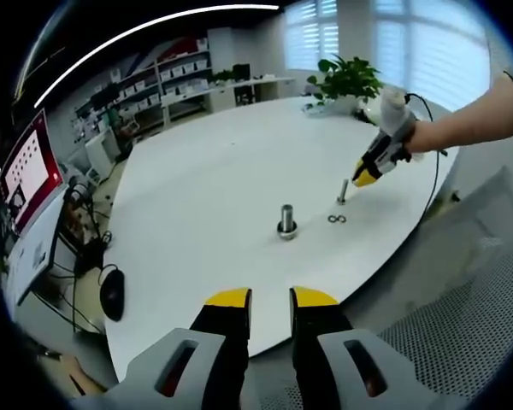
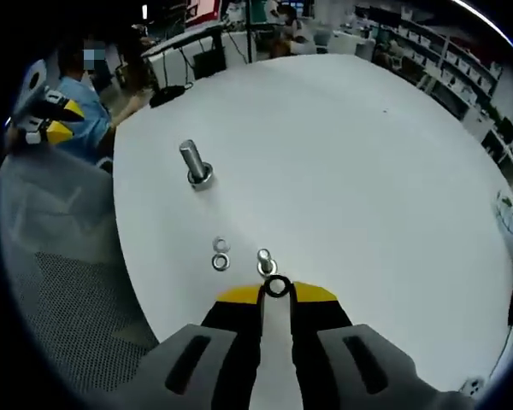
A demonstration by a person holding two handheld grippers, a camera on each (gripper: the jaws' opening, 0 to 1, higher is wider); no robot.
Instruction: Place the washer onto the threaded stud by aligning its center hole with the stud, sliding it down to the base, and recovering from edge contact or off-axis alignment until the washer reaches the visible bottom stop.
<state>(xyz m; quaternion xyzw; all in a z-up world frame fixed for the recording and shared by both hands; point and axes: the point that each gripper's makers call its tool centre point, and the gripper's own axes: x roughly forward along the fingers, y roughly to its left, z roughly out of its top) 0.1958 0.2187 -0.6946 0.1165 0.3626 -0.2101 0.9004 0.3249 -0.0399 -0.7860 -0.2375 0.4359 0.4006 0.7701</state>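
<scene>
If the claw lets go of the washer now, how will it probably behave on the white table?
The washer, pinched at the tips of the right claw, looks like a thin, rigid metal ring, so it probably will not bend. Being round and held by its rim, it may roll or slide on the smooth table. It seems light.

Potted plant (image 1: 346, 81), shelves (image 1: 167, 81), monitor (image 1: 30, 171)

Both grippers shared one build: the left gripper (image 1: 270, 301) and the right gripper (image 2: 276, 292) each had two black jaws capped with yellow tips, rising from pale grey housings cut with dark slanted slots. A thin black cable (image 1: 433, 145) looped from the right gripper's pale body. The person's forearm (image 1: 470, 120) was bare, a dark band at its upper end.
</scene>
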